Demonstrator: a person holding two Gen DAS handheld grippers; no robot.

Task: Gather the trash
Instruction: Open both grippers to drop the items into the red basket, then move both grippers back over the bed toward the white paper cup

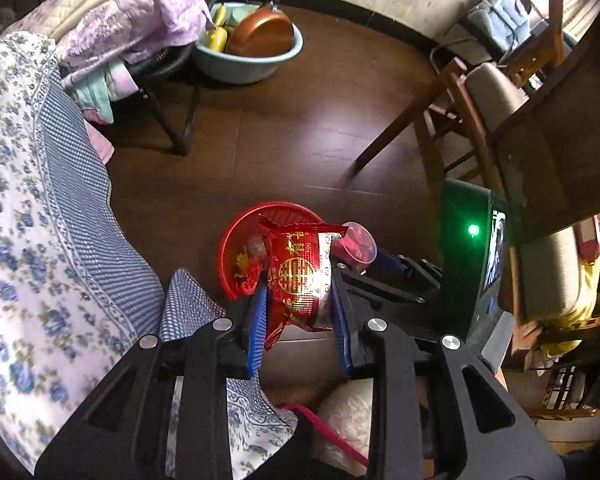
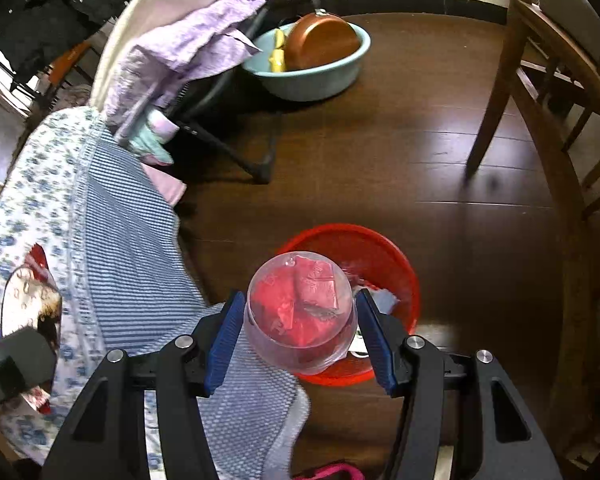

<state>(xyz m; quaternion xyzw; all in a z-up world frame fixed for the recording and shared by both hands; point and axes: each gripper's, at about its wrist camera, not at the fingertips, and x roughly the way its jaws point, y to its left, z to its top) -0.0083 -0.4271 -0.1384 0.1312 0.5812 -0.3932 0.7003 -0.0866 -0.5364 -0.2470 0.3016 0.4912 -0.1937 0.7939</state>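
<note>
My left gripper is shut on a crumpled red and gold snack wrapper, held just above a red mesh basket on the floor. Some wrappers lie inside the basket. My right gripper is shut on a clear plastic cup stuffed with red paper, its blue pads pressing on both sides. The cup hangs over the near rim of the red basket. In the left wrist view the same cup shows to the right of the wrapper, close beside it.
A bed with a blue floral quilt borders the left, its corner close to the basket. A folding chair with purple cloth and a teal basin holding a copper pan stand farther back. A wooden chair is on the right.
</note>
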